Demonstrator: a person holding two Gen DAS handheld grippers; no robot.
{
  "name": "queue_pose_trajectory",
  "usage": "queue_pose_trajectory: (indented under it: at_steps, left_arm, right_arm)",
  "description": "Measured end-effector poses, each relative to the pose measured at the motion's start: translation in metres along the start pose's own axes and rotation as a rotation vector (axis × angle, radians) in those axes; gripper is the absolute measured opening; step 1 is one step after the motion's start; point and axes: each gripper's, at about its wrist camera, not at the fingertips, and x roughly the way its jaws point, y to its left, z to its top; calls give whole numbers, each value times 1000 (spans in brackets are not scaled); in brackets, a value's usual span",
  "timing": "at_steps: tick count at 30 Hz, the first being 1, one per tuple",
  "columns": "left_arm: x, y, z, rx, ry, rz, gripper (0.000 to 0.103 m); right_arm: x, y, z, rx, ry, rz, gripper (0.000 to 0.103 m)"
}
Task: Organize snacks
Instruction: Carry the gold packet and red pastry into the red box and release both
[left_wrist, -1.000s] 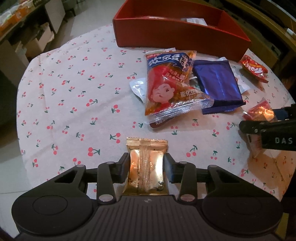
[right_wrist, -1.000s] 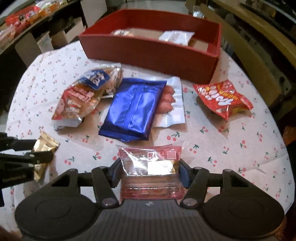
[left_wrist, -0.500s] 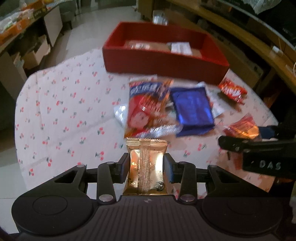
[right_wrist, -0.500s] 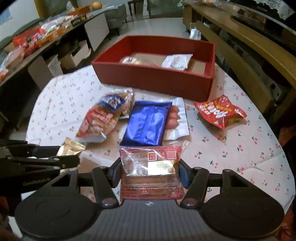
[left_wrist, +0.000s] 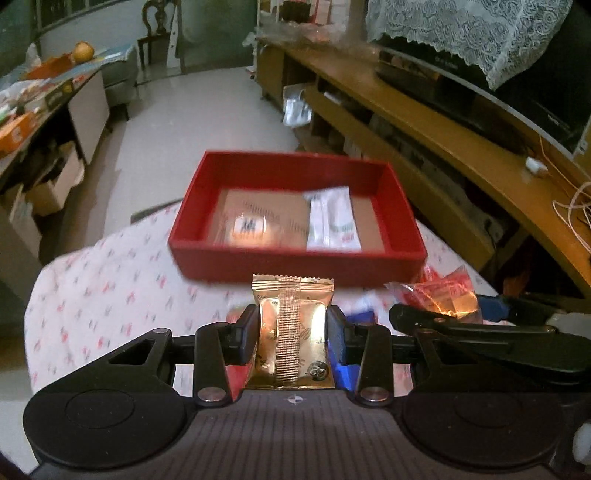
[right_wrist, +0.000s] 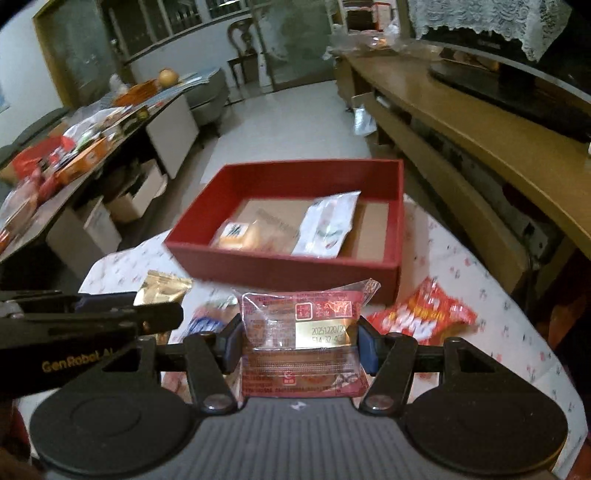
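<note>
My left gripper (left_wrist: 291, 326) is shut on a gold snack packet (left_wrist: 292, 328), held upright above the table. My right gripper (right_wrist: 300, 341) is shut on a red clear-wrapped snack packet (right_wrist: 301, 332). Both are raised in front of the red box (left_wrist: 295, 254), which also shows in the right wrist view (right_wrist: 284, 264). The box holds a white packet (left_wrist: 332, 218) and a round yellowish snack (left_wrist: 247, 230). The gold packet shows at the left of the right wrist view (right_wrist: 162, 288). The red packet shows at the right of the left wrist view (left_wrist: 443, 295).
A red chip bag (right_wrist: 421, 317) lies on the cherry-print tablecloth (right_wrist: 480, 280) right of the box. A blue pack (left_wrist: 338, 362) lies under the grippers. A wooden TV bench (left_wrist: 443, 122) runs along the right. A cluttered side table (right_wrist: 74, 140) stands at the left.
Both grippers have risen and tilted up, each with its packet. The view has swung from the table snacks toward the red box and the room behind it.
</note>
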Motion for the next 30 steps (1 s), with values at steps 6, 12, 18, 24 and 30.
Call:
queue_pose_trajectory:
  at_steps: [6, 12, 18, 24, 30]
  left_arm:
    - [30, 9, 37, -23, -21, -8, 47]
    - [62, 18, 64, -47, -24, 3, 47]
    - [92, 20, 78, -44, -18, 25, 47]
    - [111, 22, 80, -46, -9, 41, 47]
    - [124, 25, 78, -56, 13, 54, 47]
  right_arm:
    - [29, -6, 41, 9, -14, -25, 69]
    - [64, -10, 74, 21, -17, -54, 69]
    - [96, -19, 91, 41, -10, -79, 69]
    - [119, -24, 97, 37, 8, -98, 69]
    - [136, -24, 96, 28, 27, -101, 69]
